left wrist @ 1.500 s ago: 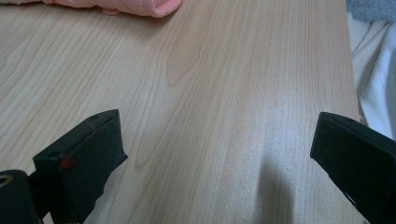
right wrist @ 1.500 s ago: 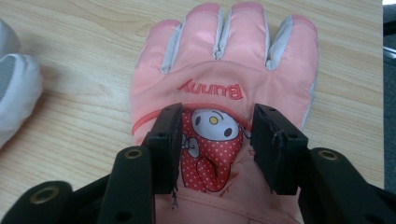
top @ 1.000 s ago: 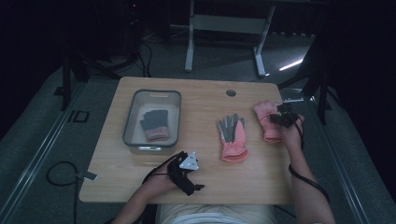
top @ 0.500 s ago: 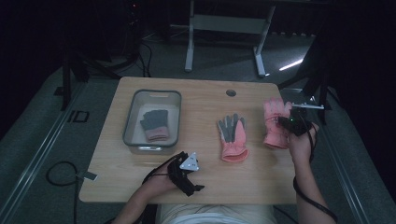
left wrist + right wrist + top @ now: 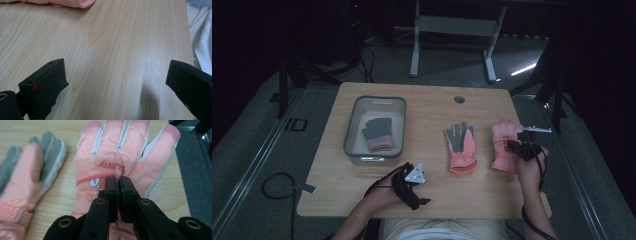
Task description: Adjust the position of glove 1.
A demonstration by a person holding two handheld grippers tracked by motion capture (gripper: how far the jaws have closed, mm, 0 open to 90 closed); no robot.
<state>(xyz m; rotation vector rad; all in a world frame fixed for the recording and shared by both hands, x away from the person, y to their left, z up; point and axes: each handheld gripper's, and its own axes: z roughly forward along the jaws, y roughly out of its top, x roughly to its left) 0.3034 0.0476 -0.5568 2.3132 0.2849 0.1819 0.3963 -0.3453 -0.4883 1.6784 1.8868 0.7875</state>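
A pink glove lies back-up at the table's right side, fingers pointing away from the person. My right gripper is shut on a fold of its back; in the right gripper view the jaws of this gripper meet on the pink glove by its red lettering. Its mate, a pink glove with a grey palm, lies flat to the left and also appears in the right gripper view. My left gripper rests near the front edge, open over bare wood, with a pink cuff beyond it.
A clear plastic bin stands on the left half of the wooden table and holds a dark grey glove with a pink cuff. A round hole sits near the table's far edge. Dark floor surrounds the table.
My right gripper has drawn back toward the person and the table's right edge, dragging the pink glove with it. The left gripper and the other glove have stayed put.
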